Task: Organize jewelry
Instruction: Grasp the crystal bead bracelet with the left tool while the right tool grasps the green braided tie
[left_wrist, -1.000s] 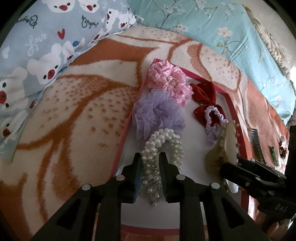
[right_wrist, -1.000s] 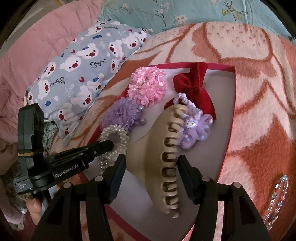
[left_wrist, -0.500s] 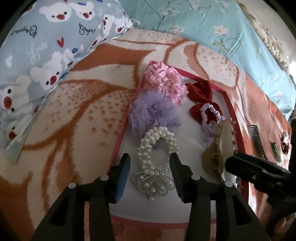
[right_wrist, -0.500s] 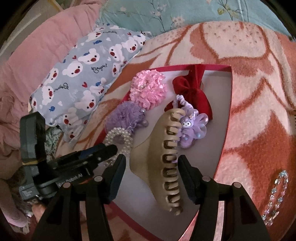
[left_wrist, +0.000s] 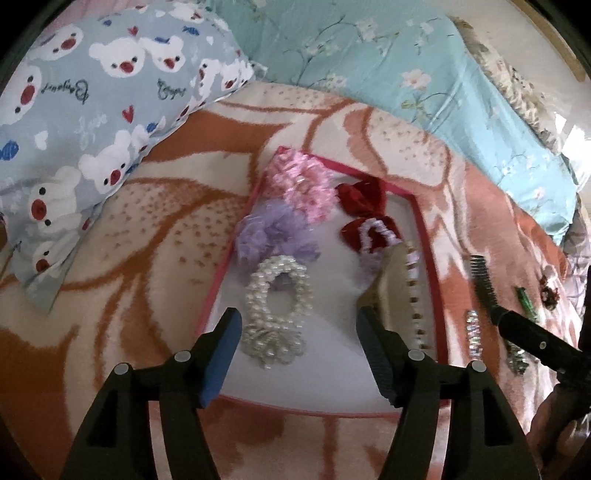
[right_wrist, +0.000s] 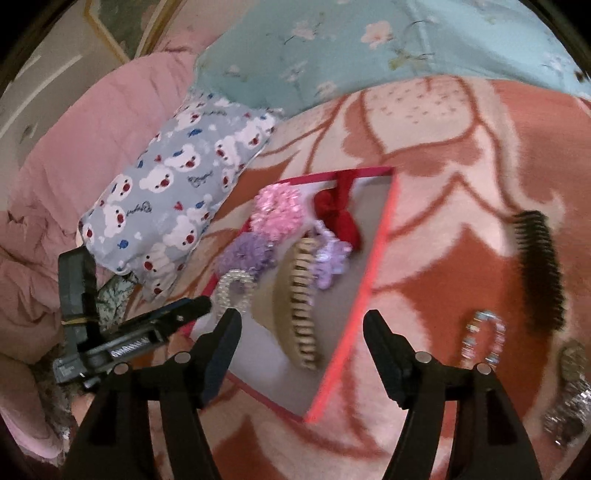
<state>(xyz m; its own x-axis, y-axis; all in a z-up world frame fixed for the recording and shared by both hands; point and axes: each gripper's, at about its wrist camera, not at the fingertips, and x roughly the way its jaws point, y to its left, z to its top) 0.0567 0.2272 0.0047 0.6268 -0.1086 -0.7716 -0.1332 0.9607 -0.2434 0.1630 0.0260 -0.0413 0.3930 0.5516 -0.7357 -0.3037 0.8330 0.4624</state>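
A red-rimmed tray (left_wrist: 428, 258) (right_wrist: 373, 273) lies on the bed. In it are a pink scrunchie (left_wrist: 303, 184), a lilac scrunchie (left_wrist: 273, 232), a pearl bracelet (left_wrist: 277, 302) (right_wrist: 232, 288), a red bow (left_wrist: 364, 199) (right_wrist: 338, 214), a lilac ornament (right_wrist: 328, 258) and a beige claw clip (left_wrist: 395, 291) (right_wrist: 295, 306). My left gripper (left_wrist: 299, 350) is open and empty above the near end of the tray. My right gripper (right_wrist: 303, 350) is open and empty above the clip.
On the blanket right of the tray lie a black comb (right_wrist: 539, 266) (left_wrist: 480, 277), a crystal bracelet (right_wrist: 484, 339) (left_wrist: 472, 332), a green clip (left_wrist: 524, 301) and silver pieces (right_wrist: 569, 406). A bear-print pillow (left_wrist: 92, 110) and floral bedding (left_wrist: 424, 62) lie behind.
My left gripper let go of the pearl bracelet, opened wide and drew back. My right gripper released the beige claw clip in the tray, opened wider and pulled back.
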